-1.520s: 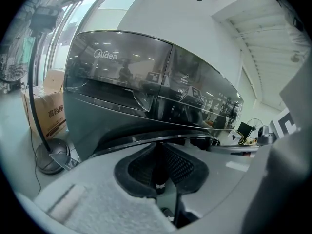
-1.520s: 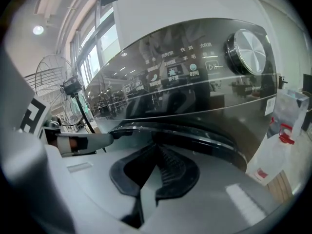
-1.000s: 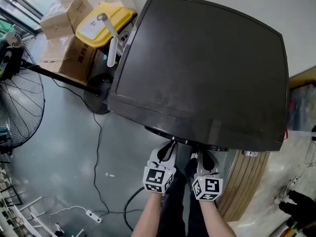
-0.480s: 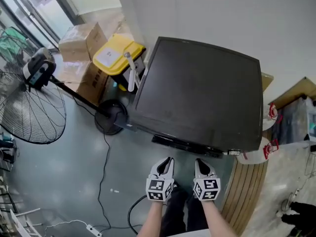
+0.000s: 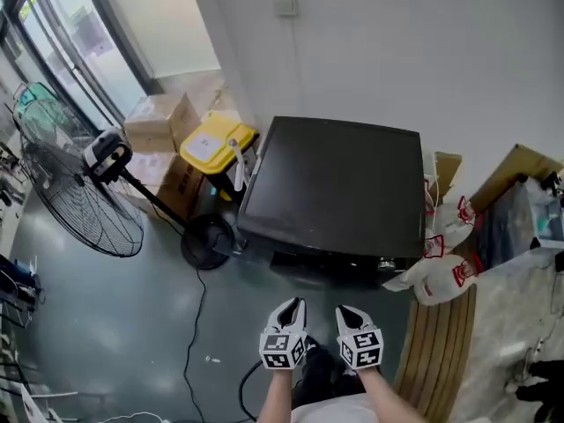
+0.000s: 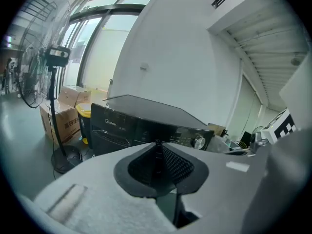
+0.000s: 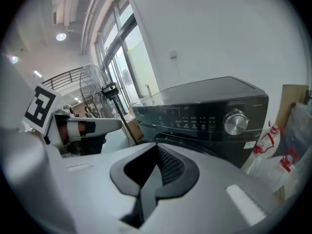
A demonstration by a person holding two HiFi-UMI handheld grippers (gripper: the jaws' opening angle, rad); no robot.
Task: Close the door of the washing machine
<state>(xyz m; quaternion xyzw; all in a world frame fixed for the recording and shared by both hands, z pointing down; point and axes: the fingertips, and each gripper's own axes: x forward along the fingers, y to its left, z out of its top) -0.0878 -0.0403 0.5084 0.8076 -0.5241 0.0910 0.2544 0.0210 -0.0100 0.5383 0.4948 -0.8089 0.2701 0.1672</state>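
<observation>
Task's thing: the black front-loading washing machine [image 5: 339, 183] stands against the white wall, straight ahead of you and well apart from both claws.
Door: the round dark door [image 7: 204, 147] sits on the front face, below the control panel with its silver dial [image 7: 236, 122]. Only its upper rim shows in the right gripper view, and that looks to lie against the front. Your own gripper body hides the rest.
Step in hand: by my reading the closing push is done, or very nearly, and what remains is checking that the latch has caught.
How to do it well: look along the whole rim before you call it finished. If 1 edge stands proud, push flat with the back of a clenched claw near the latch side rather than near the hinge. Push squarely into the front, not downward. Keep the other claw clear of the gap.
Left claw: the left gripper [image 5: 293, 307] is all but clenched, its tips meeting with nothing between them. It touches nothing and hangs in open air above the grey floor.
Right claw: the right gripper [image 5: 346, 312] is fully clenched and empty, just beside the left one and also touching nothing.
Clutter to mind: the black pedestal fan [image 5: 79, 196] and yellow-lidded bin [image 5: 211, 144] stand left of the machine. The white plastic bags with red print [image 5: 441, 276] lie at its right.
</observation>
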